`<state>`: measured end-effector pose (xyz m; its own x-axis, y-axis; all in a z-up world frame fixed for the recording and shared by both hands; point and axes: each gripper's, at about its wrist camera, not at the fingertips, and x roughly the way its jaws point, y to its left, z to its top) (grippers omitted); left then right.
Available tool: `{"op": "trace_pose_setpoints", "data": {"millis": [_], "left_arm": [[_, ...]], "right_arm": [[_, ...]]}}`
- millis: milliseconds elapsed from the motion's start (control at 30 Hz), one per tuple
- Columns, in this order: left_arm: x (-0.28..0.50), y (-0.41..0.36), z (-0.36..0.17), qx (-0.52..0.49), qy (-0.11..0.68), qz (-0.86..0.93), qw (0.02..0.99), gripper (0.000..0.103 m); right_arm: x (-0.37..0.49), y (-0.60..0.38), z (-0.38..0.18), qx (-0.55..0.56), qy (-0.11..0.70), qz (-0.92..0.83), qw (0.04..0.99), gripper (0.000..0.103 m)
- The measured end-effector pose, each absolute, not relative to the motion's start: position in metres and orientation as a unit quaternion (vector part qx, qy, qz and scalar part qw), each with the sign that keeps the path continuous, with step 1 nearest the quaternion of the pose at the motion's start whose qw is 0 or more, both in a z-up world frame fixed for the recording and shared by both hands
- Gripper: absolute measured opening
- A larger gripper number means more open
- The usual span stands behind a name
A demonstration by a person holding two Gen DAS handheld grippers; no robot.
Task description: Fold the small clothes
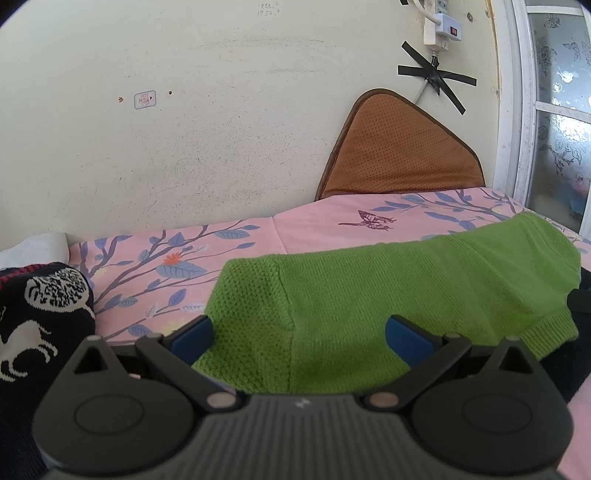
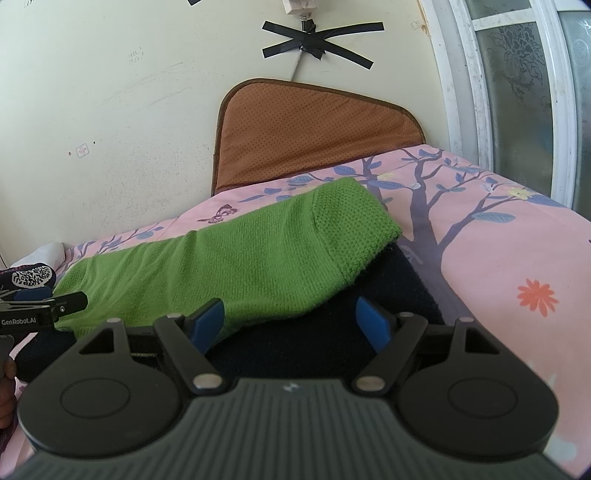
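While both tongs gape, green waffle-knit sweater [image 1: 369, 295] (ribbed hem) lies rumpled.

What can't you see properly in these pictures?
- Near edge of the green sweater: left wrist view, hidden behind the left gripper.
- Dark garment under the sweater: right wrist view, mostly covered by the sweater and the right gripper.
- Black patterned garment: cut off by the left edge.
- Pencil writing on the wall: too small to read.
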<state>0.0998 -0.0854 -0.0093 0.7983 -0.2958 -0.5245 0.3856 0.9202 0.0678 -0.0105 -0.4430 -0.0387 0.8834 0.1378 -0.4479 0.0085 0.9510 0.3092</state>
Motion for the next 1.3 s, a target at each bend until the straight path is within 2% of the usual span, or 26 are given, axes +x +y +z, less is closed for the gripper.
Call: {"op": "trace_pose_setpoints", "data": {"millis": [767, 1300], "left_arm": [[0.095, -0.086, -0.011, 0.095, 0.256, -0.200, 0.941, 0.103], [0.060, -0.084, -0.004, 0.113, 0.174, -0.226, 0.952, 0.103]], "right_arm": [[-0.012, -0.444, -0.037, 0.158, 0.235, 0.041, 0.958, 0.081], [-0.017, -0.457, -0.037, 0.187, 0.223, 0.075, 0.954, 0.086]]}}
